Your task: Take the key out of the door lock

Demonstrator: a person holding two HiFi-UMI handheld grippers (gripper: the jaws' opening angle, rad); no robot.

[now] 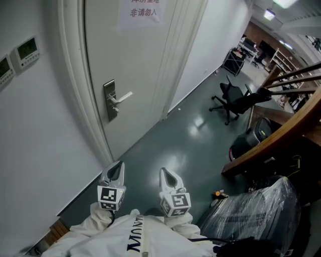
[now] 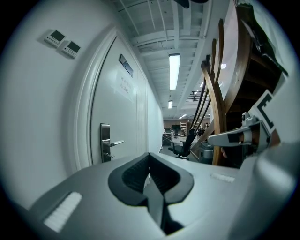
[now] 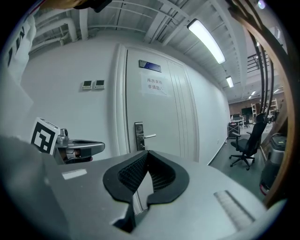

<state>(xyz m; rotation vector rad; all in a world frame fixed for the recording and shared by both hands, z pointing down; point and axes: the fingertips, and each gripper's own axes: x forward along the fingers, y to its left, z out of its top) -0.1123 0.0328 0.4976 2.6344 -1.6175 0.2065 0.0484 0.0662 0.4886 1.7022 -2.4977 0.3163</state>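
Note:
A white door [image 1: 135,60] stands closed ahead on the left, with a metal lock plate [image 1: 110,100] and a lever handle [image 1: 123,97]. A small stub [image 1: 116,108] sticks out under the lever; it is too small to tell whether it is the key. My left gripper [image 1: 115,170] and right gripper [image 1: 168,175] are held side by side low in front of my body, well short of the door, both shut and empty. In the left gripper view the left gripper [image 2: 150,155] points at the lock plate [image 2: 105,142]. In the right gripper view the right gripper [image 3: 149,153] does the same toward the lock plate [image 3: 139,136].
Two wall controllers [image 1: 20,54] sit left of the door frame. A paper notice [image 1: 143,12] is on the door. A black office chair [image 1: 231,99] stands down the corridor, a wooden rail [image 1: 281,133] runs along the right, and a plastic-wrapped bundle [image 1: 256,211] lies at my lower right.

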